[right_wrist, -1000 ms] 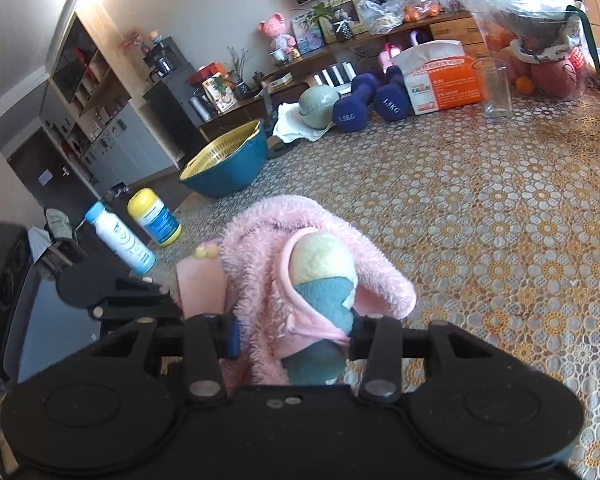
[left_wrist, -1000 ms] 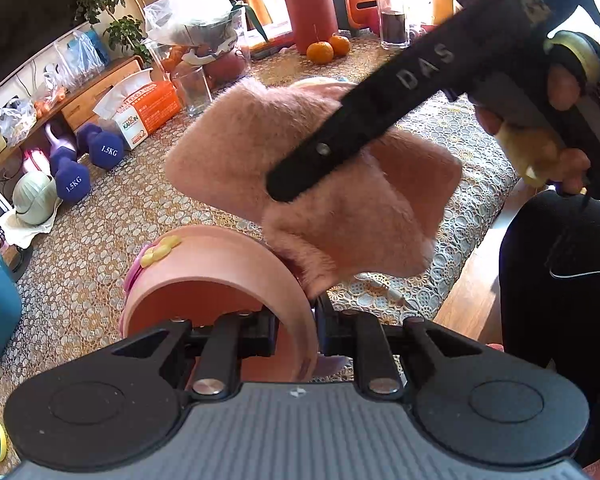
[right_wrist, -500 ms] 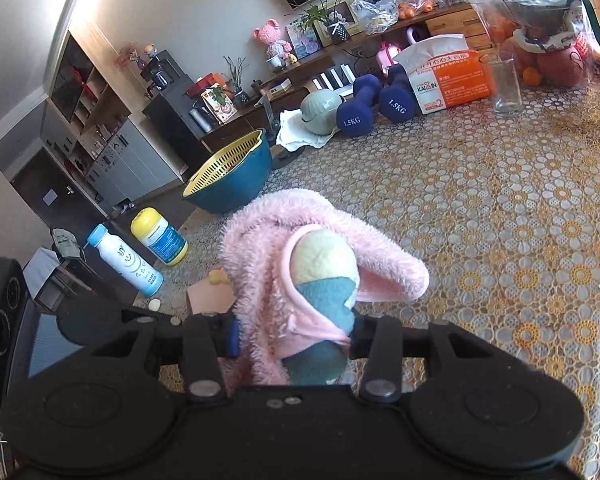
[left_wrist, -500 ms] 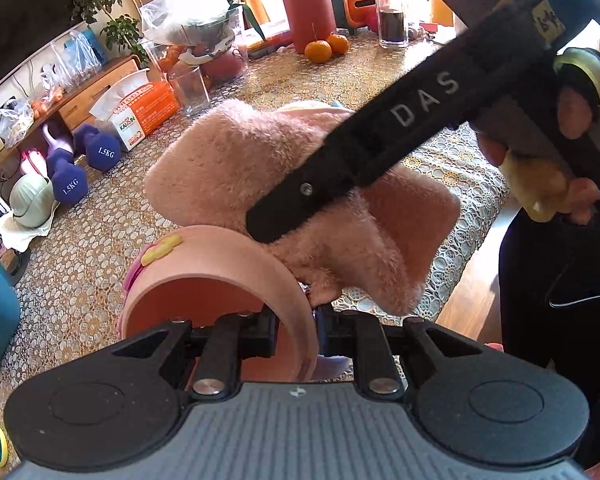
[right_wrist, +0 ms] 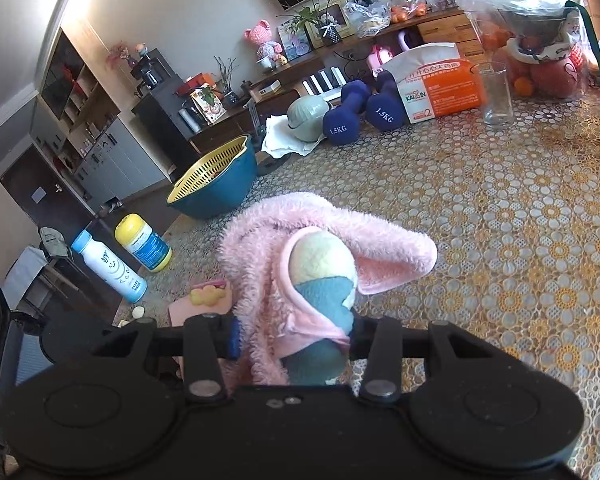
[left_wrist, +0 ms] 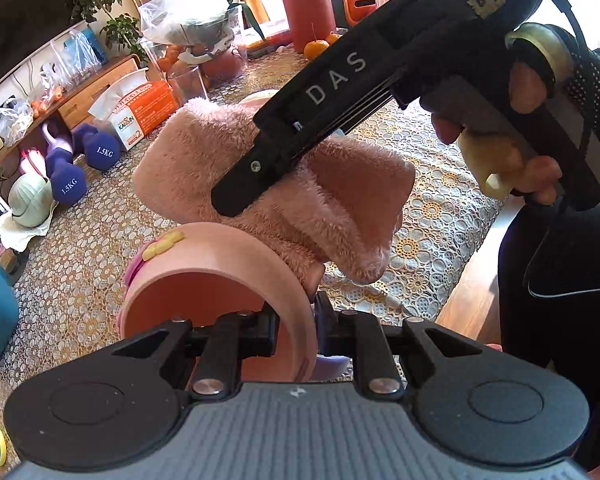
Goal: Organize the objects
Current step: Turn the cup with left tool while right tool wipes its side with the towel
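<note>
My left gripper [left_wrist: 296, 320] is shut on the rim of a pink cup [left_wrist: 220, 272] with a yellow charm, held above the lace-covered table. My right gripper [right_wrist: 292, 340] is shut on a fluffy pink sock [right_wrist: 284, 248] with a cream and teal toe. In the left wrist view the sock [left_wrist: 332, 200] hangs from the right gripper's black fingers [left_wrist: 300, 132] just above and behind the cup's mouth. The cup's edge [right_wrist: 200, 304] shows low left in the right wrist view.
On the table [right_wrist: 500, 220] stand a blue bowl with yellow strainer [right_wrist: 216, 184], two bottles [right_wrist: 140, 248], two blue dumbbells [right_wrist: 364, 112], an orange tissue box [right_wrist: 440, 88], a glass [right_wrist: 496, 92] and bagged fruit [right_wrist: 540, 40]. The table edge [left_wrist: 460, 280] drops off at right.
The right gripper has carried the sock lower and nearer the cup's mouth. The left gripper has held the cup nearly still.
</note>
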`<state>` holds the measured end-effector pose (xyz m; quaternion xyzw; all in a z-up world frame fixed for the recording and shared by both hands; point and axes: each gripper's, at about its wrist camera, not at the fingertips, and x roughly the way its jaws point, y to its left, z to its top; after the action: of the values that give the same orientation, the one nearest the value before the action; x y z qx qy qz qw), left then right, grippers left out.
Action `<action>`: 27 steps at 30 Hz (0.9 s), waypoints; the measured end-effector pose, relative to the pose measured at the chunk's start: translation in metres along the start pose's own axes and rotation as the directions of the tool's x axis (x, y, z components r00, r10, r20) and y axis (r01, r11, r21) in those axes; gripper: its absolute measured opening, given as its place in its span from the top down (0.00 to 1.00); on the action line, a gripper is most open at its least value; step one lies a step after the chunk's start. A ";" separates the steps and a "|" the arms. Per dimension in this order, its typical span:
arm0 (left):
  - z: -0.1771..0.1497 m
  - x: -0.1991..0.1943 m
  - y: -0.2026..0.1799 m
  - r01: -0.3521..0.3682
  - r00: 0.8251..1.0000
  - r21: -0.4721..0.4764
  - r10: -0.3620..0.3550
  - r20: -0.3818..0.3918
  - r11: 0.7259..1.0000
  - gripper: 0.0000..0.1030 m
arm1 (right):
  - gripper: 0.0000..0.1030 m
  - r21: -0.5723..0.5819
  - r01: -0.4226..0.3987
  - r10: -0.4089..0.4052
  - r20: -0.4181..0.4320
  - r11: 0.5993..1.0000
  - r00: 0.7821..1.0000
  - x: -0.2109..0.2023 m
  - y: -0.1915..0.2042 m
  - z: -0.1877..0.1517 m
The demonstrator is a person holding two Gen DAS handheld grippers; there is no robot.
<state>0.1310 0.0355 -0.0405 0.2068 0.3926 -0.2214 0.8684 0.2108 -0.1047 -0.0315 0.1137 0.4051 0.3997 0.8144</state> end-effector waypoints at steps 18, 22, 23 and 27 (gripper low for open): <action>0.006 -0.001 -0.003 -0.001 1.000 -0.010 0.001 -0.006 1.000 0.83 | 0.59 0.021 -0.052 0.053 -0.025 0.998 0.998 -0.019 0.002 -0.032; 0.009 -0.005 -0.012 0.023 1.000 -0.006 -0.023 0.006 1.000 0.83 | 0.59 0.029 -0.074 0.075 -0.028 0.997 0.997 -0.035 -0.005 -0.042; 0.011 -0.005 -0.014 0.030 0.999 -0.007 -0.030 0.011 1.000 0.83 | 0.59 0.027 -0.076 0.076 -0.028 0.997 0.997 -0.041 -0.008 -0.044; 0.019 -0.010 -0.019 0.090 0.995 -0.053 -0.087 0.053 0.994 0.83 | 0.59 0.014 -0.040 0.040 -0.008 0.999 0.999 -0.066 -0.023 -0.053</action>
<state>0.1258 0.0118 -0.0250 0.1593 0.3853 -0.2539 0.8728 0.1604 -0.1767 -0.0403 0.1257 0.4091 0.4135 0.8036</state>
